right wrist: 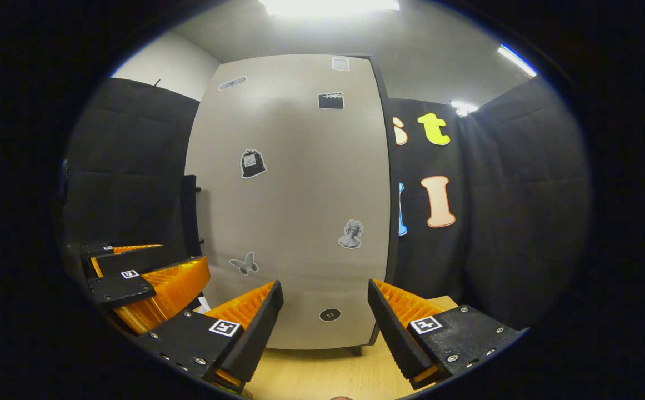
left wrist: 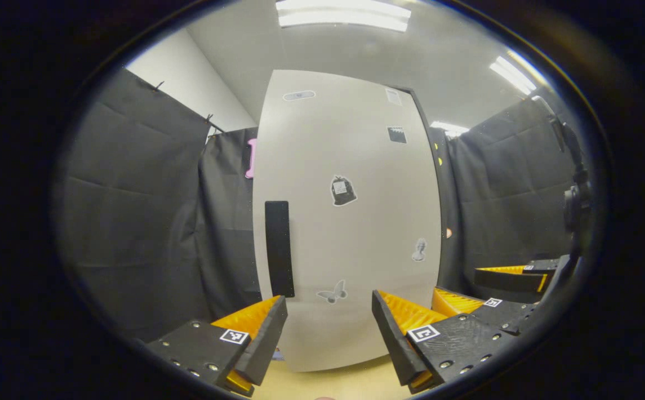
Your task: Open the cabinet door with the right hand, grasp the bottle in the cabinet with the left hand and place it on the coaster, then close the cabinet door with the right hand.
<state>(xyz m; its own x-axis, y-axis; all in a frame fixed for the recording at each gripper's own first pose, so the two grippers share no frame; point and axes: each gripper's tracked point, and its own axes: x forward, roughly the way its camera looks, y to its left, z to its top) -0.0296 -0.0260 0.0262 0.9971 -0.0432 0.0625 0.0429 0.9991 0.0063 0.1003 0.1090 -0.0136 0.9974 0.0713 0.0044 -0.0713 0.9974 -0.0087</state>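
Ahead of both jaws we see the cabinet door (left wrist: 350, 222) shut, its dark handle (left wrist: 279, 248) just above our left gripper's (left wrist: 329, 328) left finger. Both our left gripper and right gripper (right wrist: 325, 319) stand wide, holding nothing, over the wooden table (right wrist: 322, 378).

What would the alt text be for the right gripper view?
A closed pale cabinet door dotted with stickers stands ahead, dark handle on its left edge. The open right gripper points at it; the left gripper sits alongside.
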